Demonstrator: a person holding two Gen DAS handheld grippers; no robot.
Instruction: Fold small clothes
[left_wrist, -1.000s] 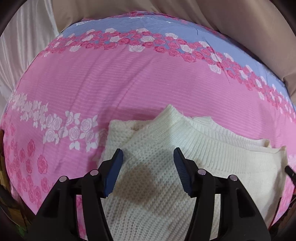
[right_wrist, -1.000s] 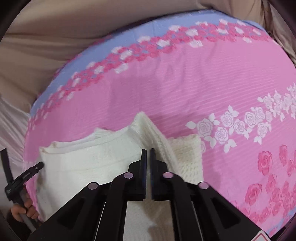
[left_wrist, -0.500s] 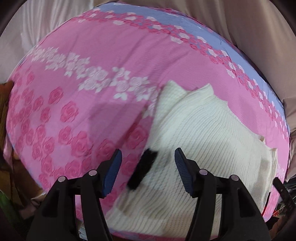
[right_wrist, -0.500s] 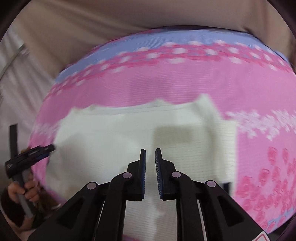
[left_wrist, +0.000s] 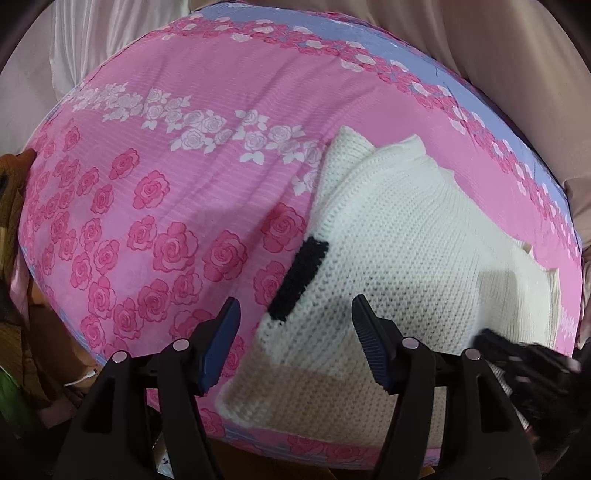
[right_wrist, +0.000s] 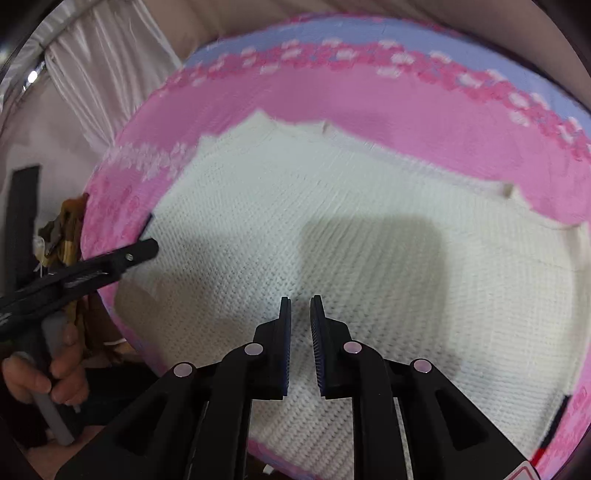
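On the pink rose sheet (left_wrist: 221, 177), a folded cream sweater (left_wrist: 399, 251) — left gripper (left_wrist: 295, 325) fingers wide apart, right gripper (right_wrist: 300, 314) fingers narrowly parted — both empty.

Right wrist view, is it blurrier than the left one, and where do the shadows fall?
Right wrist view: yes, the rose-print sheet is smeared, the knit sweater soft, with a blocky shadow ahead of the right gripper. Left wrist view: sharp knit stitches and roses, fisheye bulge, shadow beside the left gripper, blurred dark shape at lower right.
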